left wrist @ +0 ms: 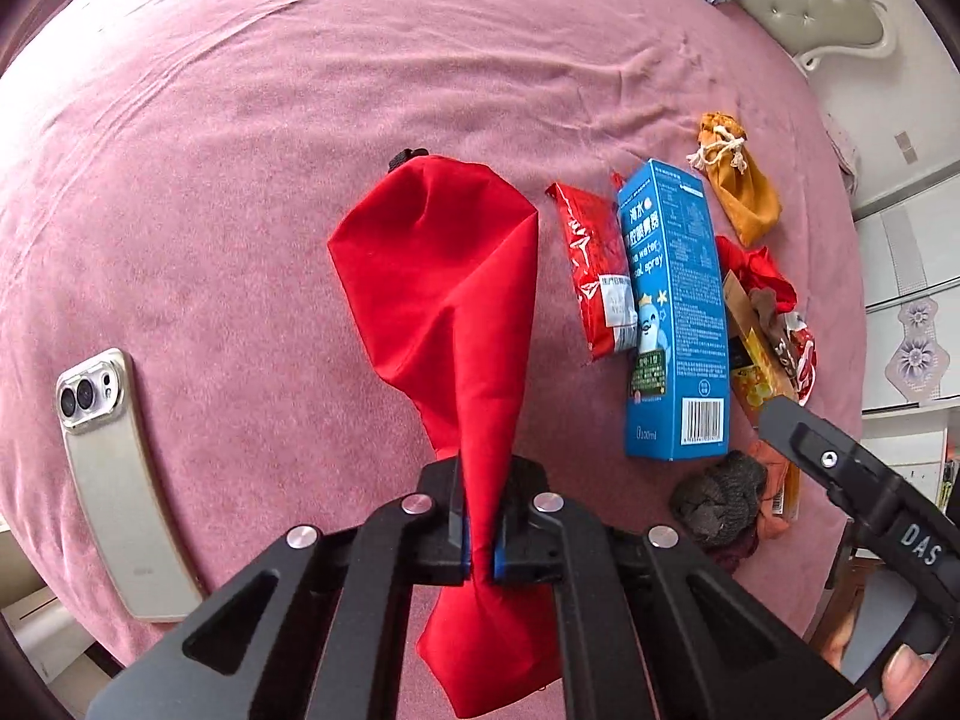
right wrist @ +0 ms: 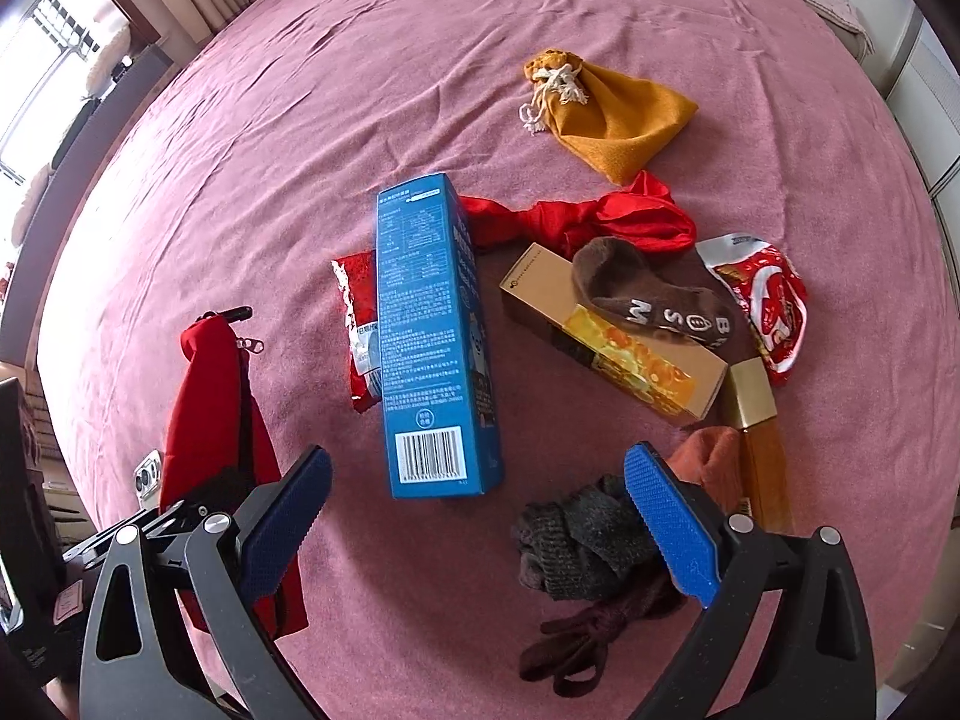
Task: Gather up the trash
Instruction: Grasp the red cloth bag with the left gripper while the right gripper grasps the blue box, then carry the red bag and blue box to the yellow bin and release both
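My left gripper (left wrist: 483, 483) is shut on the bunched neck of a red cloth bag (left wrist: 438, 276), which hangs over the pink bed. The bag (right wrist: 210, 420) also shows at the left of the right wrist view. My right gripper (right wrist: 477, 468) is open, its blue pads spread just above the near end of a blue spray box (right wrist: 432, 336) and a grey sock (right wrist: 576, 540). Nothing is between its pads. A red snack packet (right wrist: 357, 324) lies against the box's left side. To the right lie a gold carton (right wrist: 612, 336) and a red-and-white wrapper (right wrist: 768, 306).
A brown sock (right wrist: 654, 300) lies across the carton, with a knotted red cloth (right wrist: 576, 216) and a mustard drawstring pouch (right wrist: 606, 114) behind. An orange sock (right wrist: 708, 462) and dark laces (right wrist: 576, 642) lie near my right gripper. A phone (left wrist: 114, 504) lies at the bed's left edge.
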